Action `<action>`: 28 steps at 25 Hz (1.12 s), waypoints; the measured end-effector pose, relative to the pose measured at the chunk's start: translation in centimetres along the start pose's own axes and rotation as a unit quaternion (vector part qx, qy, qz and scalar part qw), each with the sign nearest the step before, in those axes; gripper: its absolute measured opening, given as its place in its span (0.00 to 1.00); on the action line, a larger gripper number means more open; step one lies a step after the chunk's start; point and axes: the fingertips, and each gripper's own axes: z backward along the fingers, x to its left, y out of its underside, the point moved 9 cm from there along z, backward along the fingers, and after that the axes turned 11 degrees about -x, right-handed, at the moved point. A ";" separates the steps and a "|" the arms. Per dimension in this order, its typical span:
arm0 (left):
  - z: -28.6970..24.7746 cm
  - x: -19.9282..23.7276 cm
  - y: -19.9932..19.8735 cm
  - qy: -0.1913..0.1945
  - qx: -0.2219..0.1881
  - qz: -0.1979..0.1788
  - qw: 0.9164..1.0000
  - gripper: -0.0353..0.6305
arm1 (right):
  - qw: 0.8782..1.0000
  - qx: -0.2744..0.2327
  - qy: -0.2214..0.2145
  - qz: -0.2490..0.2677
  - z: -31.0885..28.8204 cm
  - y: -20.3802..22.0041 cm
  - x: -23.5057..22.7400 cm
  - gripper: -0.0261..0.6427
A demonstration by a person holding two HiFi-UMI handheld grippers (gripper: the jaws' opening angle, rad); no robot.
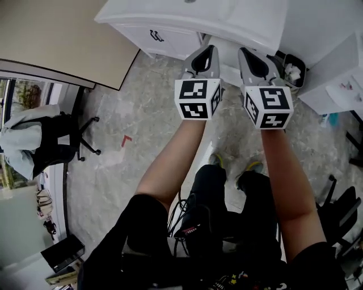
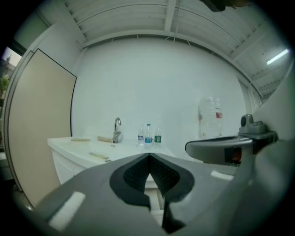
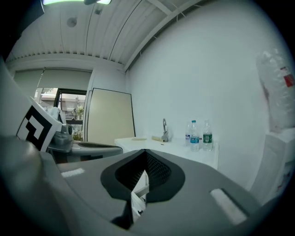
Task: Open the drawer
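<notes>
The left claw [image 1: 206,52] and right claw [image 1: 246,54] hover side by side, each pinched together on nothing. The drawer [image 1: 165,42] sits closed beneath the white surface's [image 1: 238,20] front edge, apart from both.

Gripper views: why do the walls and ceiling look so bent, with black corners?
Left gripper view: wide lens bows the ceiling, corners go black; right gripper view: same, big bottle at its edge looks soft; head view: cabinet edges look straighter.

White drawer [image 1: 170,42], small dark handle [image 1: 156,35] on its front, shut flush in the white cabinet [image 1: 131,29], under the bench [image 1: 227,17].
</notes>
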 end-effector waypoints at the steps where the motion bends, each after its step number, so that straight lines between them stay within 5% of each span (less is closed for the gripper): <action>1: 0.2 -0.2 -2.2 0.001 -0.003 0.000 1.000 0.06 | 1.000 0.000 0.001 0.001 0.0 -2.1 0.2 0.07; 9: 3.2 -1.4 -10.8 0.017 -0.015 0.009 1.000 0.06 | 1.000 0.001 0.012 0.010 1.7 -10.5 3.0 0.07; 28: 9.3 -1.9 -14.1 0.039 -0.038 0.015 0.998 0.06 | 0.999 -0.015 0.022 0.031 5.8 -14.2 7.8 0.07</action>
